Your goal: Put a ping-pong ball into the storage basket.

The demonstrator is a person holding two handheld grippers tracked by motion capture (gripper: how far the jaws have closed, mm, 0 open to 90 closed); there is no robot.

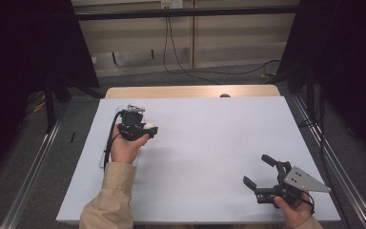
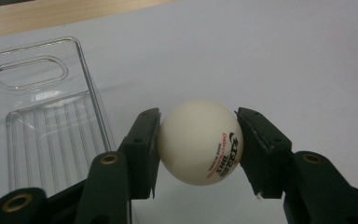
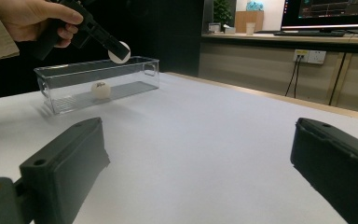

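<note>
White ball (image 2: 199, 141) between left hand-held gripper (image 2: 198, 140) jaws

White ball (image 2: 199, 142) between the left gripper's jaws: red and black print on its side, a logo plus small lines, too blurred to read. No other legible text.

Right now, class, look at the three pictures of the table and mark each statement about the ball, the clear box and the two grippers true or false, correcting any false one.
1. The left gripper is shut on a white ball. True.
2. The clear box has nothing in it. False: a second ball lies inside.
3. The right gripper has its jaws open with nothing between them. True.
4. The held ball rests on the white table cover. False: it is held above the box's rim.
5. The box is made of dark wood. False: it is clear plastic.
</note>
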